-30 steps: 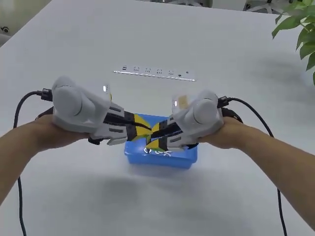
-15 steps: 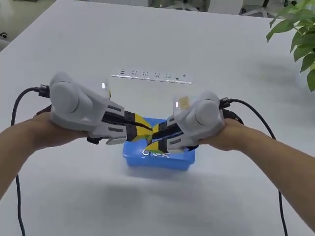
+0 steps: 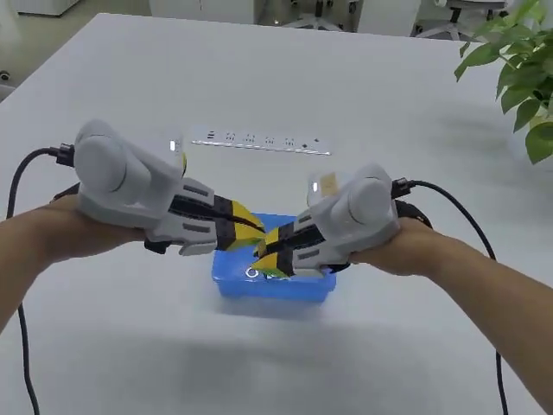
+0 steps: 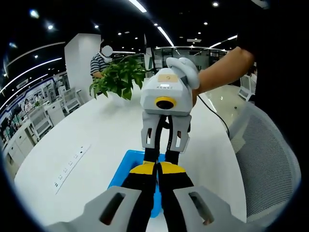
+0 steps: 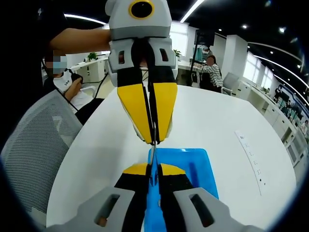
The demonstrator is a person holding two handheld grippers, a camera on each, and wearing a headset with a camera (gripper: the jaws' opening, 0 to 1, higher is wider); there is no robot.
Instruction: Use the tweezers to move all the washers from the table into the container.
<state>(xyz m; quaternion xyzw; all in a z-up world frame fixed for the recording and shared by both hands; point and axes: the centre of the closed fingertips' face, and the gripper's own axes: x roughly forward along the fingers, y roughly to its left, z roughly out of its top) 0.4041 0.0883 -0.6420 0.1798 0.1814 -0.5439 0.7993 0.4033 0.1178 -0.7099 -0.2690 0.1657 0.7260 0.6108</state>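
A wide white table point(image 3: 389, 78) carries a power strip point(image 3: 259, 141) on its far side. A leafy plant point(image 3: 518, 69) stands at the far right. A grey mesh chair point(image 5: 34, 140) sits near the table. Ceiling lights point(image 4: 145, 9) streak a dark ceiling above a white pillar point(image 4: 79, 58), and people point(image 5: 211, 65) sit at far desks.

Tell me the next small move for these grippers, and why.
Probably open the left gripper and back it off, leaving the tweezers to the right gripper. Both are shut tip to tip on the thin tweezers above the blue container, so picking cannot start until one lets go.
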